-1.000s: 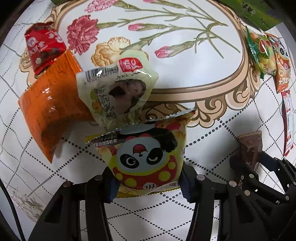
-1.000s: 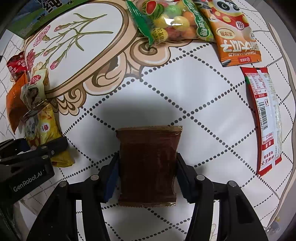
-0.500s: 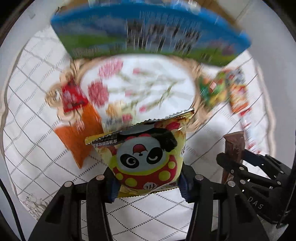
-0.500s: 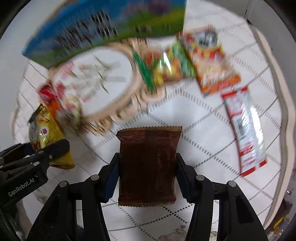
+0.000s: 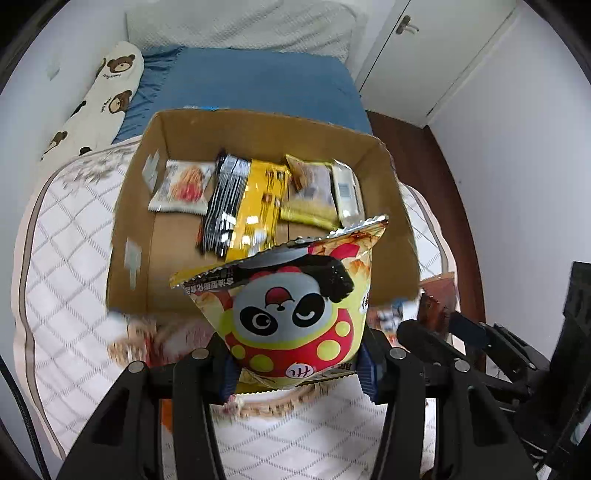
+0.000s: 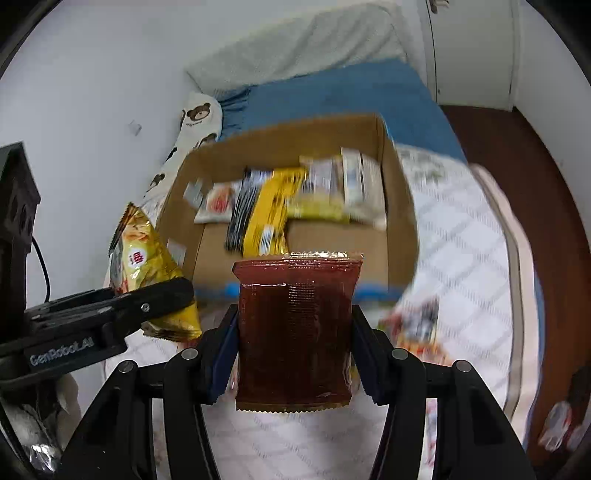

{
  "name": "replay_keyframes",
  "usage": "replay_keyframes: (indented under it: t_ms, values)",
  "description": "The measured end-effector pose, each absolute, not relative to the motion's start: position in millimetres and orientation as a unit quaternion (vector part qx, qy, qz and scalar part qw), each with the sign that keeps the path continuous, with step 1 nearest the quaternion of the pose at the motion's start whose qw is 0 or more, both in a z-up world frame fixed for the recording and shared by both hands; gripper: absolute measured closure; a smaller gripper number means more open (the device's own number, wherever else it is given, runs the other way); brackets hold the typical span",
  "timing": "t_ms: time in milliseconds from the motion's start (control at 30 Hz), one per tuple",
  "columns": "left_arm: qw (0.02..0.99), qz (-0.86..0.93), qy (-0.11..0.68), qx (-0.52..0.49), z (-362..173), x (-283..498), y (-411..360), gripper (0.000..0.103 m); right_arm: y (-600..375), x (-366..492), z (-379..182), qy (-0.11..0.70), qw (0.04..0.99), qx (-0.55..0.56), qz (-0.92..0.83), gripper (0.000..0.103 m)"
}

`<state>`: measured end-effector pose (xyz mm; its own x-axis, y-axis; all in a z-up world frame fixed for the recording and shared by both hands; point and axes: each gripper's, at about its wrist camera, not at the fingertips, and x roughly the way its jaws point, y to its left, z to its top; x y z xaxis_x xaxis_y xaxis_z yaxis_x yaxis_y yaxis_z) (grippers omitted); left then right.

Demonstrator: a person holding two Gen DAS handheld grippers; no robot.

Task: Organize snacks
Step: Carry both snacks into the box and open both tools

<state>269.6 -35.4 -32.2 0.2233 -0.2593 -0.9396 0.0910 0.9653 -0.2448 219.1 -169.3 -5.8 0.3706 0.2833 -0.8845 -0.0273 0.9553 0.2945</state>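
Between my left claw's (image 5: pixel 295 373) fingers sits the panda snack bag (image 5: pixel 288 317), clamped upright; my right claw (image 6: pixel 293 363) grips the brown packet (image 6: pixel 293 332). Beyond both, the cardboard box (image 5: pixel 391 192) holds other snacks.

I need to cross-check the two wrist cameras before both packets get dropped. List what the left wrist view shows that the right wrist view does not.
Only the left wrist view shows the panda face printed on the panda snack bag in the left gripper, and a door handle on the white door.

Only the right wrist view shows the full face of the brown packet clamped in the right gripper, and the left gripper's "GenRobot.AI" lettering.

Both show the open cardboard box with snacks inside, the quilted cover and the blue bedding.
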Motion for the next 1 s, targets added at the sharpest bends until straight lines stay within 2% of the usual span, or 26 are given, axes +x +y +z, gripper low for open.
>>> replay_keyframes:
  t_ms: [267, 500, 600, 733, 800, 1000]
  values:
    - [0.702, -0.111, 0.699, -0.078, -110.4, 357.0, -45.6, 0.055, -174.2, 305.8, -56.9, 0.598, 0.791, 0.101, 0.077, 0.044]
    - [0.653, -0.112, 0.747, -0.056, -160.7, 379.3, -57.7, 0.054, -171.1, 329.2, -106.5, 0.638, 0.761, 0.079, 0.080, 0.044]
    - [0.644, -0.110, 0.755, -0.051, -171.5, 383.3, -59.1, 0.048, -169.6, 333.9, -122.3, 0.658, 0.746, 0.070, 0.075, 0.040]
    - [0.650, -0.095, 0.753, -0.044, -175.2, 387.4, -52.1, 0.022, -177.4, 336.9, -128.8, 0.667, 0.740, 0.066, 0.060, 0.022]
    - [0.652, -0.093, 0.750, -0.058, -173.0, 388.7, -46.5, 0.017, -180.6, 337.9, -130.9, 0.669, 0.736, 0.077, 0.067, 0.019]
    - [0.676, -0.082, 0.731, -0.043, -155.8, 386.6, -41.4, 0.017, -172.0, 335.1, -126.1, 0.664, 0.743, 0.058, 0.063, 0.018]
